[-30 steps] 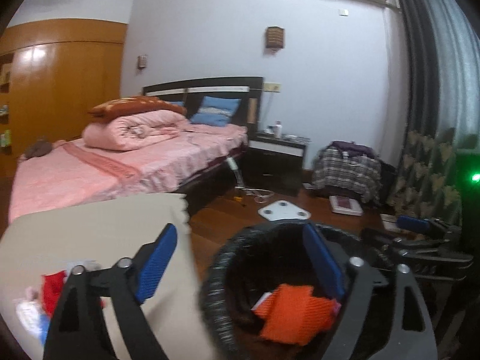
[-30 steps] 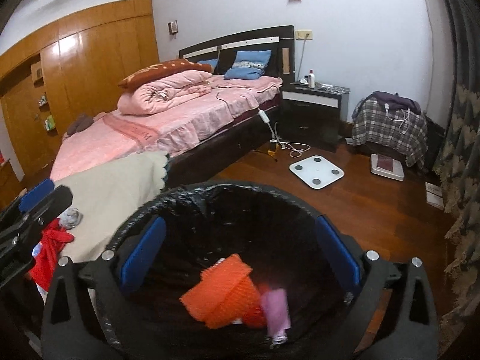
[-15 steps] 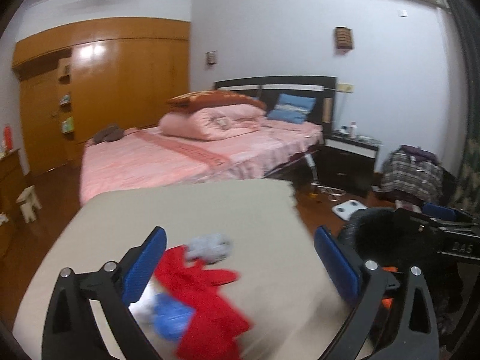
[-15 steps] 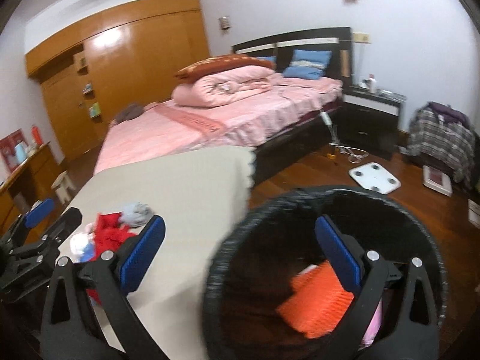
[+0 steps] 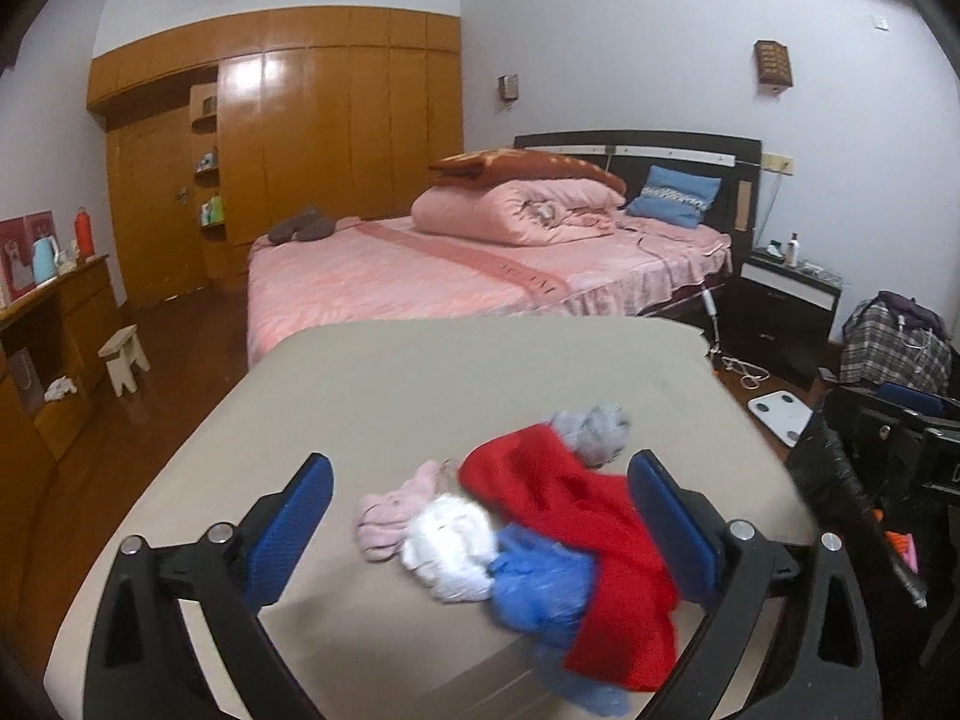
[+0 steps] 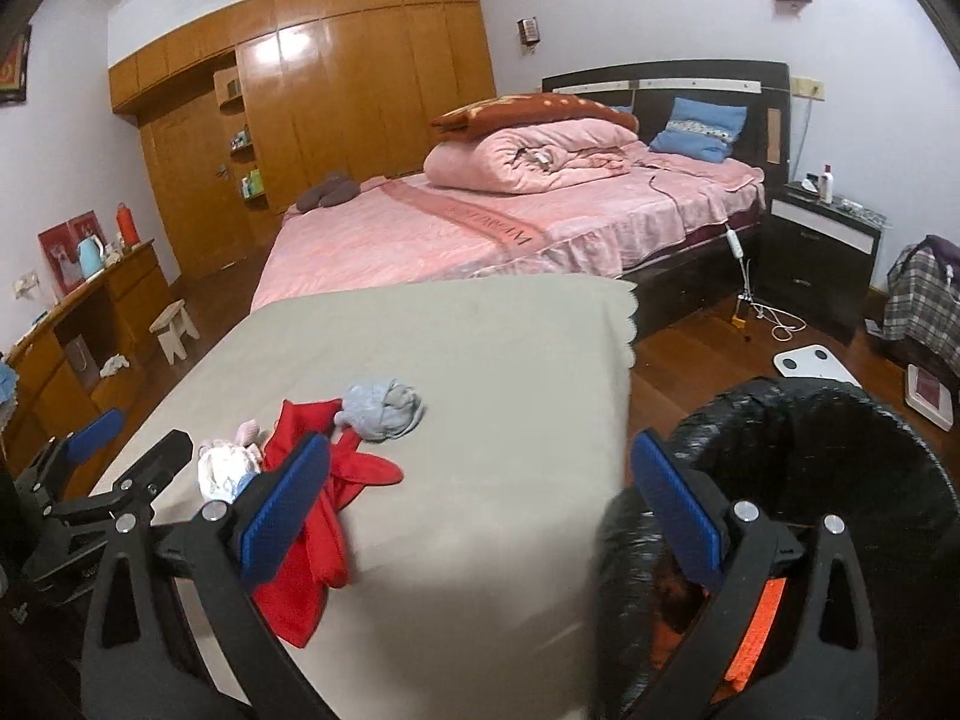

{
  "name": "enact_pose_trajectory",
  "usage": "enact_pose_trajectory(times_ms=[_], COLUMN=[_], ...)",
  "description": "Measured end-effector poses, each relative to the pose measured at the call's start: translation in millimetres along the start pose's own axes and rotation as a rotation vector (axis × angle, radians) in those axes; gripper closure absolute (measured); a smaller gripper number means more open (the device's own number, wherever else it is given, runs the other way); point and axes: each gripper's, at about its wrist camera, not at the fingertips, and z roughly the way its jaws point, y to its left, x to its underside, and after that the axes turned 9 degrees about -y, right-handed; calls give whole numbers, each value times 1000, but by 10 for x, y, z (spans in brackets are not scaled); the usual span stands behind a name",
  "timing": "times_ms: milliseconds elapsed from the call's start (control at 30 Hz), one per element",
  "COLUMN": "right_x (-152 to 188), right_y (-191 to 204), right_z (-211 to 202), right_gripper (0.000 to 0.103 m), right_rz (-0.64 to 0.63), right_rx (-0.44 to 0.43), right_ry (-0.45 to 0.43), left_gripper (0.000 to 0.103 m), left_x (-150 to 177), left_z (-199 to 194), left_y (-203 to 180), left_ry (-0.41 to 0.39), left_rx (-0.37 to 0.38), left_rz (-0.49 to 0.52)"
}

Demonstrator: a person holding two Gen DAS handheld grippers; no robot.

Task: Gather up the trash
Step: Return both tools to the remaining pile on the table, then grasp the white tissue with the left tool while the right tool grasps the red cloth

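Jaws of my left gripper [image 5: 477, 531] stand spread wide and hold nothing, framing the trash pile [image 5: 528, 540] on the beige table [image 5: 420, 378].
Soft, light, crumpled scraps, I judge: the white wad [image 5: 450, 546] should squash easily, so I pinch its bulging middle. My right gripper [image 6: 480, 516], also spread and holding nothing, hovers beside the black-lined bin [image 6: 840, 420].

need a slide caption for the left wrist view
Open left gripper over a heap of red, white, blue and grey scraps on a beige-covered table.

red cloth [image 5: 576, 516], blue wad [image 5: 540, 582], white wad [image 5: 450, 546], beige tablecloth [image 5: 420, 396], pink bedspread [image 5: 432, 276].
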Motion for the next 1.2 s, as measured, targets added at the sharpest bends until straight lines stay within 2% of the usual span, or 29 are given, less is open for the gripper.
enact_pose_trajectory(times_ms=[300, 467, 600, 767, 833, 967, 1200], right_x=[165, 207, 236, 236, 235, 231, 242], right_y=[124, 167, 196, 229, 239, 252, 300], right_z=[204, 271, 295, 324, 333, 347, 323], right_gripper=[6, 6, 6, 6, 6, 6, 6], right_rz=[-25, -35, -42, -47, -50, -52, -59], right_rx=[0, -2, -7, -13, -15, -20, -27], right_ry=[47, 64, 70, 76, 78, 80, 75], left_gripper=[23, 41, 49, 68, 72, 82, 82], left_x=[206, 318, 359, 409, 426, 426, 331], left_z=[168, 290, 379, 505, 528, 495, 262], left_y=[168, 217, 202, 179, 175, 180, 264], left_ry=[58, 106, 141, 203, 220, 210, 126], left_rx=[-21, -15, -7, 15, 20, 28, 17], left_rz=[-22, -36, -44, -31, -29, -38, -66])
